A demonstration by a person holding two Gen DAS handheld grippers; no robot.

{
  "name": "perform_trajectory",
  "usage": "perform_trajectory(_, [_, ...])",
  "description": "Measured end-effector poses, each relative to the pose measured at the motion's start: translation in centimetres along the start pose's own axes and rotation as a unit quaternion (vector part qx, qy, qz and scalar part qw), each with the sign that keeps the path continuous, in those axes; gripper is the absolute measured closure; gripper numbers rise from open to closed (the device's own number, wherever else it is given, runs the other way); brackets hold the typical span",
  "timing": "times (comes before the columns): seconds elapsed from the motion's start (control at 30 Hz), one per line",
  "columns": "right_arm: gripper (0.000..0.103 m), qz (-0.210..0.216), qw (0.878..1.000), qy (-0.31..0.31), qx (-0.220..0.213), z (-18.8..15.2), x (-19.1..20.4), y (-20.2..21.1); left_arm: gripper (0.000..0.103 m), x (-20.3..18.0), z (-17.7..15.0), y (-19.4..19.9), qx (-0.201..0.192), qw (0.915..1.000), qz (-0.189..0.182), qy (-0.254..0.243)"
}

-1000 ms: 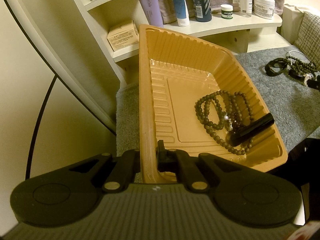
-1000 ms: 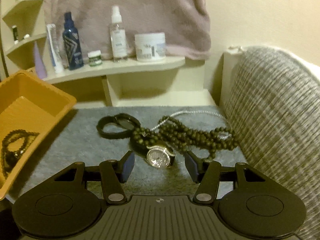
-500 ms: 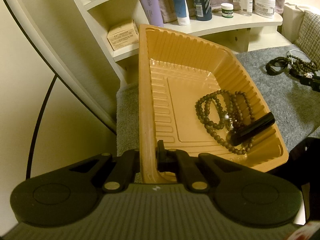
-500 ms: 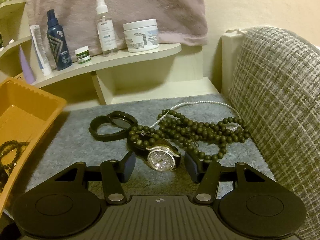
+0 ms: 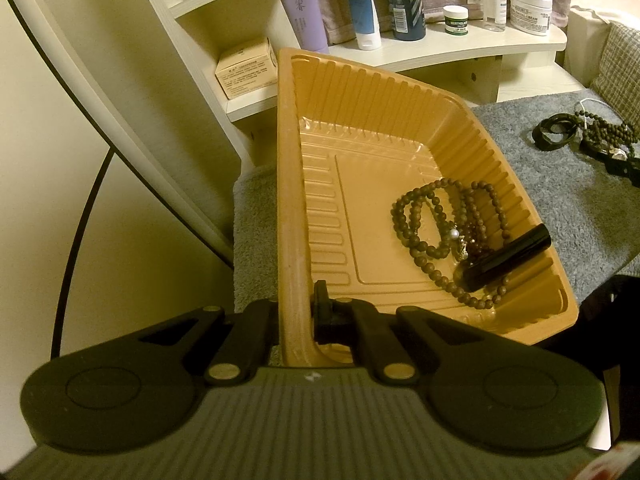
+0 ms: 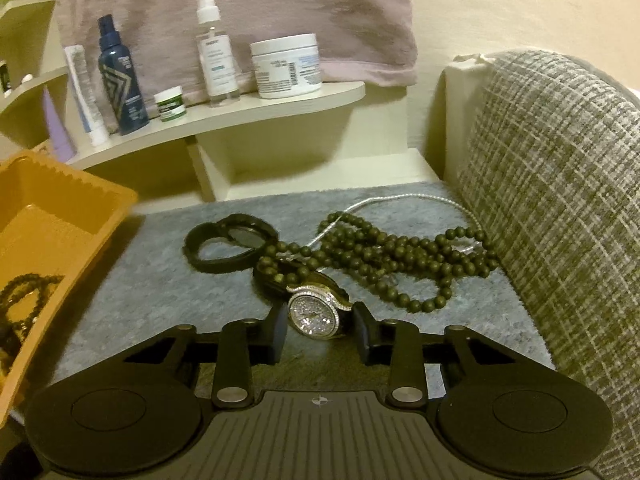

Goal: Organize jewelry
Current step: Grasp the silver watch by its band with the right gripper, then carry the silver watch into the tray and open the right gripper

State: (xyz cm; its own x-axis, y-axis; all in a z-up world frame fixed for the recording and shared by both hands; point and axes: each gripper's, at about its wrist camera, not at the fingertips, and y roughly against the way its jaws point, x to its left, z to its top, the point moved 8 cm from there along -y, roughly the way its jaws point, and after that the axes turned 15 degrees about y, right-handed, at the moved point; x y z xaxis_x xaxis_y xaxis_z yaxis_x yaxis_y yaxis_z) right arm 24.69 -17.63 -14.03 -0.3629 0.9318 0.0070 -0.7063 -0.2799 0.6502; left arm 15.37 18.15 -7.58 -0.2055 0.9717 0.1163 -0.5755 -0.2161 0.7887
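My left gripper (image 5: pixel 296 314) is shut on the near rim of the orange tray (image 5: pixel 289 200). In the tray lie brown bead strands (image 5: pixel 420 216) and a black tube (image 5: pixel 504 258). On the grey mat (image 6: pixel 152 288) a sparkling watch (image 6: pixel 316 316) with a black strap sits between the pads of my right gripper (image 6: pixel 320 330). Its jaws are closing and the pads meet the watch's sides. Behind the watch lie black bangles (image 6: pixel 230 246), a heap of green beads (image 6: pixel 392 248) and a thin white strand (image 6: pixel 400 199).
A curved shelf (image 6: pixel 280 106) with bottles and jars runs along the back, a towel hanging above it. A woven cushion (image 6: pixel 560 200) rises at the mat's right edge. The tray's corner (image 6: pixel 80 200) stands left of the jewelry. A small box (image 5: pixel 246 68) sits on a lower shelf.
My right gripper has come nearer the watch and its jaws have narrowed from well apart to hugging the watch. The left gripper and the tray have not moved.
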Motion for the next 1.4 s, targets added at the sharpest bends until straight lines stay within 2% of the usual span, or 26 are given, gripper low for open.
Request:
perform_trajectory(0.27, [0.069,0.042,0.999,0.01,-0.005,0.1,2.4,1.3,0.101,0.0,0.0,0.0,0.0,1.0,0.0,0.0])
perform_trajectory(0.5, [0.069,0.058,0.998,0.022,-0.016,1.0,4.0,1.8,0.101,0.0,0.0,0.0,0.0,1.0,0.0,0.0])
perform_trajectory(0.63, [0.069,0.069,0.997,0.029,-0.028,2.0,4.7,2.4,0.101,-0.1,0.0,0.0,0.0,1.0,0.0,0.0])
perform_trajectory(0.8, [0.069,0.107,0.992,0.053,-0.049,4.0,7.2,3.0,0.101,-0.1,0.0,0.1,-0.001,1.0,0.0,0.001])
perform_trajectory(0.97, [0.069,0.165,0.98,0.088,-0.063,5.7,11.5,3.4,0.101,-0.1,0.0,0.1,0.0,1.0,0.0,0.0])
perform_trajectory(1.17, [0.069,0.24,0.959,0.139,-0.063,6.1,17.0,3.8,0.101,-0.2,0.0,0.1,-0.001,1.0,0.0,0.001])
perform_trajectory(1.4, [0.069,0.288,0.941,0.167,-0.054,5.4,20.3,4.0,0.101,-0.3,0.0,0.2,-0.001,1.0,-0.001,0.001])
